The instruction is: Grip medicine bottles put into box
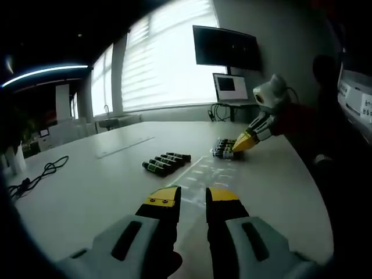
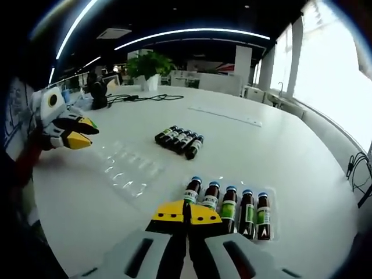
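Several dark medicine bottles with green labels (image 2: 229, 208) lie side by side in a clear plastic tray (image 2: 274, 231), just beyond my right gripper (image 2: 187, 214). Its jaws are shut, tips together at the near end of the leftmost bottle, and I see nothing held between them. A second row of loose bottles (image 2: 180, 139) lies mid-table, seen also as the loose bottles (image 1: 165, 163) ahead of my left gripper (image 1: 193, 195), which is open and empty. From the left gripper view the right gripper (image 1: 239, 145) rests at the filled tray (image 1: 224, 148). The left gripper (image 2: 90, 133) hovers at the far left.
An empty clear tray (image 2: 128, 168) lies between the grippers. A black cable (image 1: 35, 177) sprawls near the table edge, and a long clear strip (image 2: 224, 116) lies farther off. A monitor (image 1: 232, 87) and a potted plant (image 2: 148, 67) stand beyond the white table (image 2: 302, 157).
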The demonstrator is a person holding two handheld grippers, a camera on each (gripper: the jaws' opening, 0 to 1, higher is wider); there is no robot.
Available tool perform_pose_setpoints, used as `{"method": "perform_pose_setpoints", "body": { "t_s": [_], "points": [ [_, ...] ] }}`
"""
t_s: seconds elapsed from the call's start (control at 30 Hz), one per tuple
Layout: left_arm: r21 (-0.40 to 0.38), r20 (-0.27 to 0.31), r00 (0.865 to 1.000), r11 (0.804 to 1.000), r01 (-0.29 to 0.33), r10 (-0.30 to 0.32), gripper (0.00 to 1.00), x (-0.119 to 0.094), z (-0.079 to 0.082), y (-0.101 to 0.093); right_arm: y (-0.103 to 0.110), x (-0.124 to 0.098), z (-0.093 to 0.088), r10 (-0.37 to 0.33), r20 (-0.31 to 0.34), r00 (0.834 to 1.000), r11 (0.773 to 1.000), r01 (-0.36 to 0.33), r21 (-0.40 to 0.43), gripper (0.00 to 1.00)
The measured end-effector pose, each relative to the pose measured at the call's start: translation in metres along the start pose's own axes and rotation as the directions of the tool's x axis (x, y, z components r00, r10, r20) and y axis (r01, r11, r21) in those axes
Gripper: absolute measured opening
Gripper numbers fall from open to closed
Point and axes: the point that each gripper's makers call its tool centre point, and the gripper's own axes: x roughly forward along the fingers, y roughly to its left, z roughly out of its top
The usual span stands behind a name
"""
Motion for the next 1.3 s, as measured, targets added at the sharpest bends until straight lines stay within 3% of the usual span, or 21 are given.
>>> {"method": "perform_pose_setpoints", "body": {
  "t_s": [0.3, 0.77, 1.3],
  "points": [
    [-0.002, -0.002, 1.0, 1.0, 0.002, -0.002, 0.11, 0.0, -0.001, 0.0, -0.009, -0.004, 0.006, -0.038, 0.045, 0.998, 0.999, 0.037, 0.029, 0.0],
    [-0.001, 0.019, 1.0, 1.0, 0.002, -0.002, 0.11, -0.002, 0.006, 0.0, -0.01, 0.001, 0.013, -0.037, 0.098, 0.995, 0.995, 0.028, 0.093, 0.0],
    [0.001, 0.012, 1.0, 1.0, -0.011, 0.011, 0.11, -0.003, 0.005, 0.003, -0.006, 0.005, 0.053, -0.027, 0.195, 0.98, 0.999, 0.021, 0.033, 0.04]
  ]
}}
